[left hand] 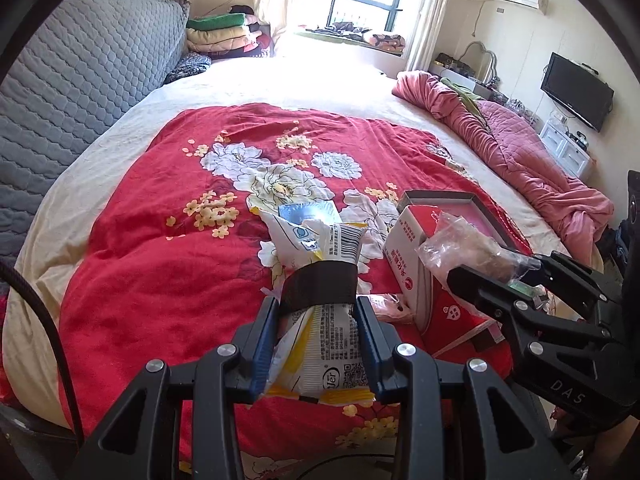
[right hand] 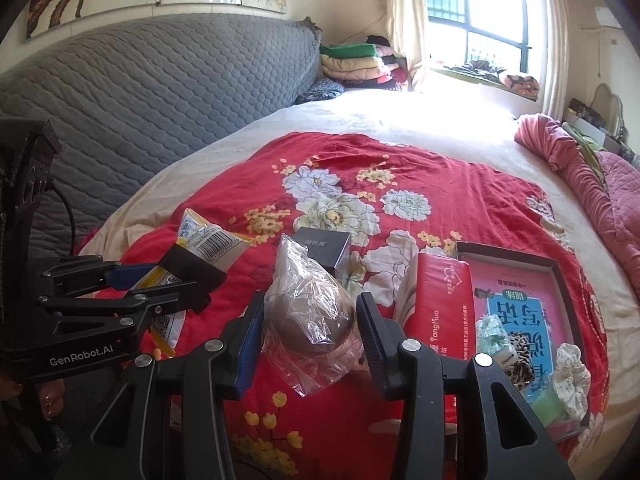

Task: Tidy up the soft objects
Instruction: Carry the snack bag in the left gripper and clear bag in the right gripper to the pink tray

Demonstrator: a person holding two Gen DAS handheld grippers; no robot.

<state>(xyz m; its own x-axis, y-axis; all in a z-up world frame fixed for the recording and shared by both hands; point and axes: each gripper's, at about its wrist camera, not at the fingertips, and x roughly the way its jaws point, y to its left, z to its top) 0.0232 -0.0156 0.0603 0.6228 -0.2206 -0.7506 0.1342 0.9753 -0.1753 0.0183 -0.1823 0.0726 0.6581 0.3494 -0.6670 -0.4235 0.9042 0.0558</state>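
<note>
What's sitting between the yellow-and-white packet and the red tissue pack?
In the right wrist view, the clear plastic bag in the right claw, and a small dark box behind it.

The small dark box point(left hand: 308, 213) sits half behind the yellow-white packet point(left hand: 316, 280). In the tray point(right hand: 560, 280), the pink book's point(right hand: 516, 304) lower end (title included) lies under scrunchies point(right hand: 572, 376); sunlight washes out the bed's point(left hand: 320, 76) far end.

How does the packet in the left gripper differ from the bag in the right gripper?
The white-and-yellow packet is opaque and printed with text and a barcode; the clear plastic bag is see-through, showing a brown round thing inside. The packet has a dark band around its middle; the bag has none. The packet is long and flat, the bag bulging. Both are soft and each sits between gripper fingers, left gripper and right gripper.
</note>
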